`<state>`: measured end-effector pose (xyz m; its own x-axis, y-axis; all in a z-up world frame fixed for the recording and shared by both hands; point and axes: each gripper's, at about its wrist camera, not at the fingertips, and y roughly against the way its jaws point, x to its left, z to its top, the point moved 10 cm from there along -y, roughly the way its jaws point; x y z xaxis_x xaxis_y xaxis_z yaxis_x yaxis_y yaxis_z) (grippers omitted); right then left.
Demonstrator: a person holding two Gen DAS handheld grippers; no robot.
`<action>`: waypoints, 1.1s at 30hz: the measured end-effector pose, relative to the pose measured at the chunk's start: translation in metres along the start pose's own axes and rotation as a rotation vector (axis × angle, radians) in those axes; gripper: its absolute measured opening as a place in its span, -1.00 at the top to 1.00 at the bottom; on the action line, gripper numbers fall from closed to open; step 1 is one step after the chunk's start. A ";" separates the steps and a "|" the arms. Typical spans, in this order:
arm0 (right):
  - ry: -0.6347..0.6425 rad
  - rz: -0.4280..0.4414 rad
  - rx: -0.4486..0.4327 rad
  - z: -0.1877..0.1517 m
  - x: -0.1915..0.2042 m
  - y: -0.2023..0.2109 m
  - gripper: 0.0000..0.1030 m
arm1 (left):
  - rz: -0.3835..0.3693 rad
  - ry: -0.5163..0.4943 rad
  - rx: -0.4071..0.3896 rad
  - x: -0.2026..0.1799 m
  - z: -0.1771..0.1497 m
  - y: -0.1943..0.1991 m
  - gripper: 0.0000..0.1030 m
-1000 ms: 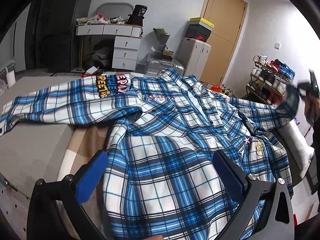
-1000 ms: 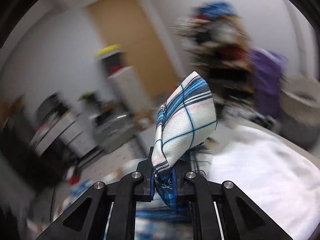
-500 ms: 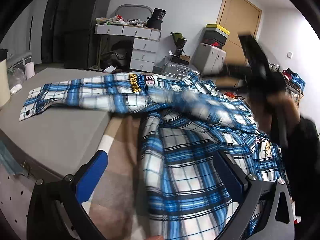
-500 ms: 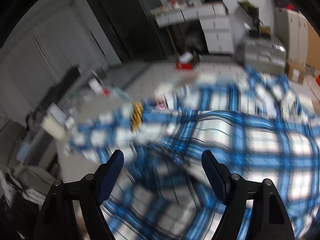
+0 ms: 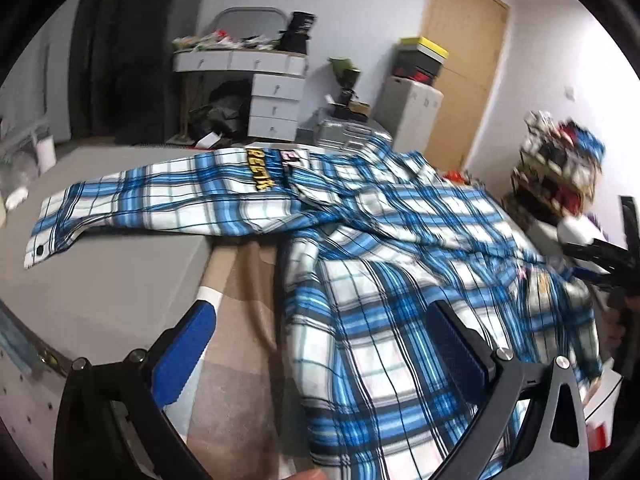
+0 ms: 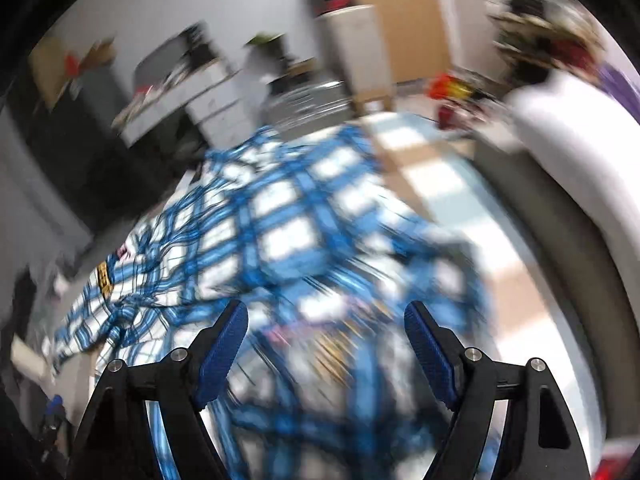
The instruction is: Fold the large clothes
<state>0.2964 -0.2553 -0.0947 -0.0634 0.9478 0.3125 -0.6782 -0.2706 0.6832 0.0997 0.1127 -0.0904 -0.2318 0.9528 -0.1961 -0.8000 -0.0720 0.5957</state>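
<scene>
A blue and white plaid shirt [image 5: 384, 264] lies spread on the bed. Its one sleeve [image 5: 160, 200] stretches out to the left, with yellow lettering [image 5: 260, 170] near the shoulder. The other sleeve [image 5: 420, 216] lies slanted across the chest. My left gripper [image 5: 320, 344] is open above the shirt's lower left edge, its left pad [image 5: 184, 344] over the brown sheet and its right pad over the plaid. My right gripper [image 6: 326, 340] is open with nothing between its pads, above the shirt [image 6: 280, 224] in a blurred view. Its black frame [image 5: 600, 258] shows at the right edge of the left wrist view.
A grey cover [image 5: 100, 272] and a brown checked sheet [image 5: 240, 320] lie under the shirt. Behind the bed stand a drawer desk [image 5: 276, 100], a silver suitcase [image 5: 344, 132], a wooden door [image 5: 464, 60] and a shoe rack [image 5: 560, 168]. A white cushion [image 6: 580, 140] lies at the right.
My right gripper let go of the shirt cuff and opened, then swung back to the right. The sleeve it carried now lies across the shirt's front.
</scene>
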 end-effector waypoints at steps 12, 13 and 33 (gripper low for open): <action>-0.044 -0.053 -0.053 -0.045 -0.075 0.060 -0.57 | -0.021 0.137 0.051 0.001 -0.019 0.018 -0.98; -0.051 -0.046 -0.040 -0.049 -0.081 0.056 -0.57 | -0.017 0.130 0.041 0.000 -0.018 0.023 -0.98; -0.319 0.086 -0.028 -0.101 -0.134 0.053 0.97 | 0.028 0.053 0.020 -0.010 -0.024 0.039 -0.98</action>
<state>0.1950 -0.3795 -0.1667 0.1078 0.8198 0.5625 -0.7007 -0.3387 0.6279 0.0575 0.0927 -0.0841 -0.2834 0.9335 -0.2198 -0.7818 -0.0921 0.6167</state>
